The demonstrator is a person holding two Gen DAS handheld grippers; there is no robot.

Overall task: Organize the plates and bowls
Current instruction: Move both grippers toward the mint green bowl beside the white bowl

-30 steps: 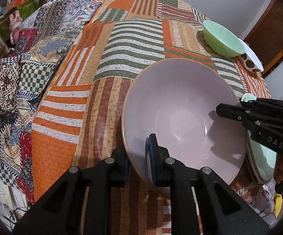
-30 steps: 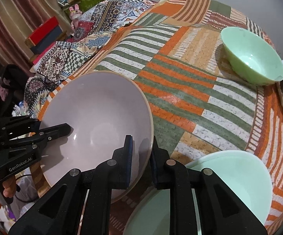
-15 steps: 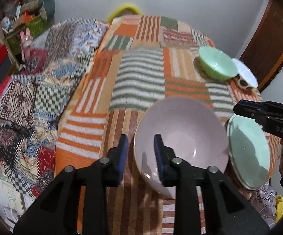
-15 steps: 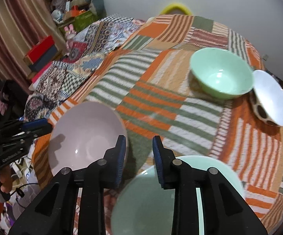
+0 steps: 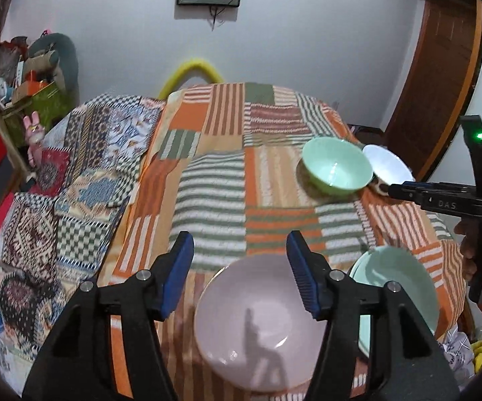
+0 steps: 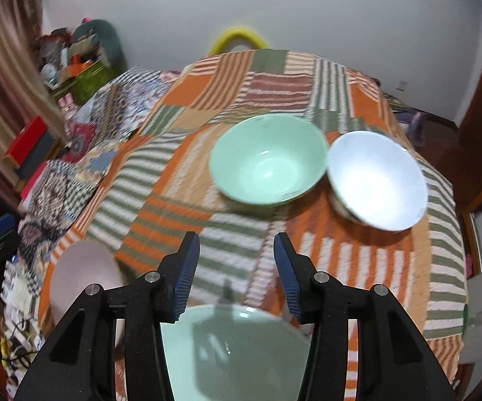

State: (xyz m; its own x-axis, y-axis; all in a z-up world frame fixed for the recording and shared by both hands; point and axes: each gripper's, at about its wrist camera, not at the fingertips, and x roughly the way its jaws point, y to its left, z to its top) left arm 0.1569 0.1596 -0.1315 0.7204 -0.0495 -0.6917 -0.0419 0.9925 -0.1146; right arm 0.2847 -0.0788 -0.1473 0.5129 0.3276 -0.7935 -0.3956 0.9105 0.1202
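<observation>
Your left gripper (image 5: 239, 272) has matte black angular finger arms, ribbed blue pads (image 5: 302, 275) and silver screw heads at the pivots. Your right gripper (image 6: 236, 269) is built alike; seen from the left wrist, its side bears white "DAS" lettering and a lit green indicator on a black upright.

white wall (image 5: 307, 33), wooden door (image 5: 441, 83)

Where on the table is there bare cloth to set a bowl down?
Bare striped cloth lies left of the green bowl and beyond the pink bowl. Crowded: green bowl beside white bowl, pink bowl beside green plate.
</observation>
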